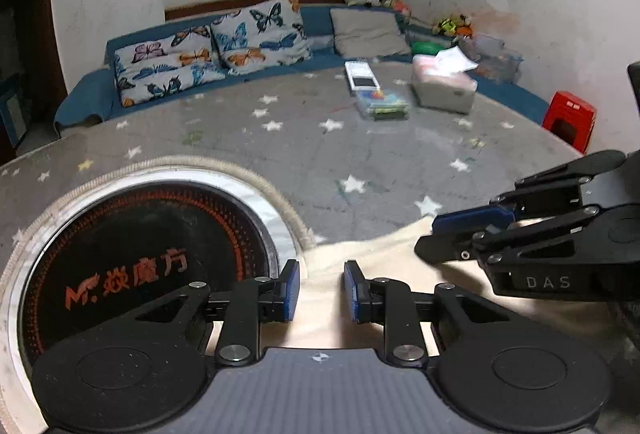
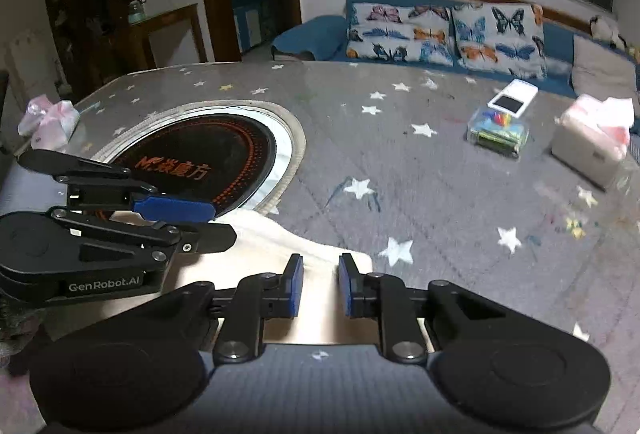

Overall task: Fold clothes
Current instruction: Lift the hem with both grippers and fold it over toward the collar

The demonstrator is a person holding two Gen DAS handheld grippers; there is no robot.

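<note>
the cream-coloured soft fabric garment (image 1: 384, 266) lies flat on the grey star-patterned surface (image 1: 320, 153), just beside the round black induction hob with orange lettering (image 1: 132, 266) that is set into that surface, on the side of the hob nearer the cameras; one curved edge of the garment reaches right up to the hob's pale rim; the left gripper (image 1: 321, 290) hangs over the garment next to the hob, its blue pads spread a little with bare cloth showing in the gap and nothing pinched; the right gripper (image 2: 321, 285) sits further from the hob, over the garment's far corner, its pads likewise a little apart and clear of the cloth; each gripper shows side-on in the other's view, low over the fabric; the cloth looks thin, light and limp, so it would likely sag and crease when lifted and could slide on the smooth surface; a sound hold would be at the edge or the corners, one gripper each, pinching a single layer well inside the hem; well beyond the hob stand a white tissue box (image 1: 444, 89) and a clear plastic box of coloured bits (image 1: 384, 105).
</note>
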